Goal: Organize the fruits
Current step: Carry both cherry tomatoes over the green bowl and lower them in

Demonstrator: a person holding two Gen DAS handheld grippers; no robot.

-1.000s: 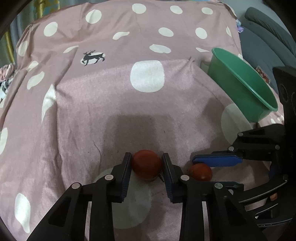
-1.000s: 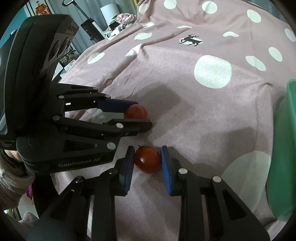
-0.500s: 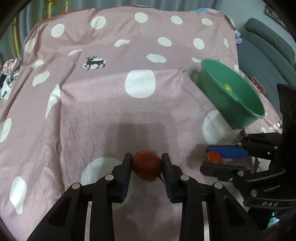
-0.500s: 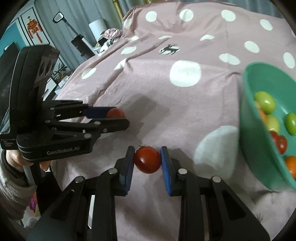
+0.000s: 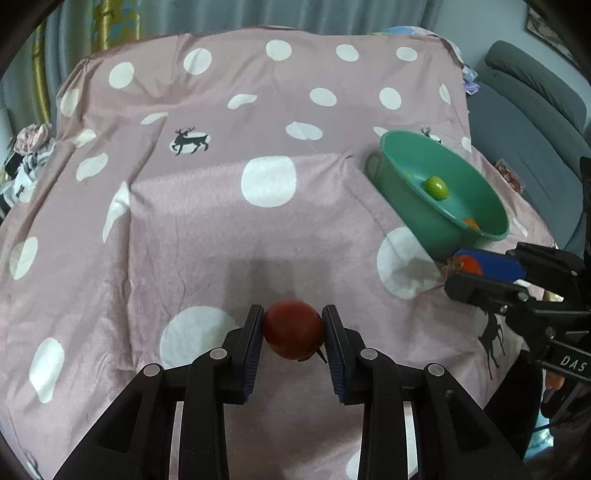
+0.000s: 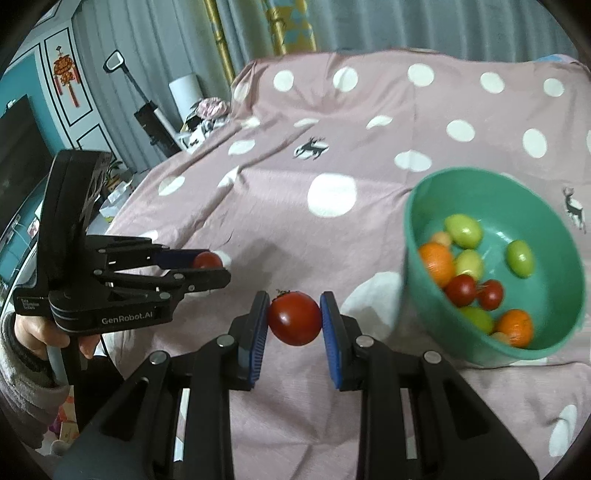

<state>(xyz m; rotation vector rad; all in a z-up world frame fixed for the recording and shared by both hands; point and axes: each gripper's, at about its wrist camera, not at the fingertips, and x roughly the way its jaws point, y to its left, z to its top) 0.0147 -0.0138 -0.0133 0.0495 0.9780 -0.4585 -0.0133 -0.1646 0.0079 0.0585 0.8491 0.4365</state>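
My left gripper [image 5: 292, 328] is shut on a red tomato [image 5: 292, 328] and holds it above the pink dotted cloth [image 5: 207, 229]. My right gripper [image 6: 294, 317] is shut on another red tomato [image 6: 294, 318], raised to the left of the green bowl [image 6: 554, 347]. The bowl holds several green, orange and red fruits [image 6: 463, 230]. In the left wrist view the bowl [image 5: 413, 199] stands at the right, with the right gripper [image 5: 466, 271] and its tomato [image 5: 469, 265] just in front of it. In the right wrist view the left gripper [image 6: 216, 266] shows at the left with its tomato [image 6: 207, 260].
A grey sofa [image 5: 535, 110] lies beyond the cloth's right edge. Curtains [image 6: 258, 33], a white roll and clutter [image 6: 207, 110] stand behind the far left edge. Bare cloth stretches across the middle and far side.
Both grippers have lifted their tomatoes off the cloth and risen. The right gripper has moved right, toward the bowl, whose contents now show.
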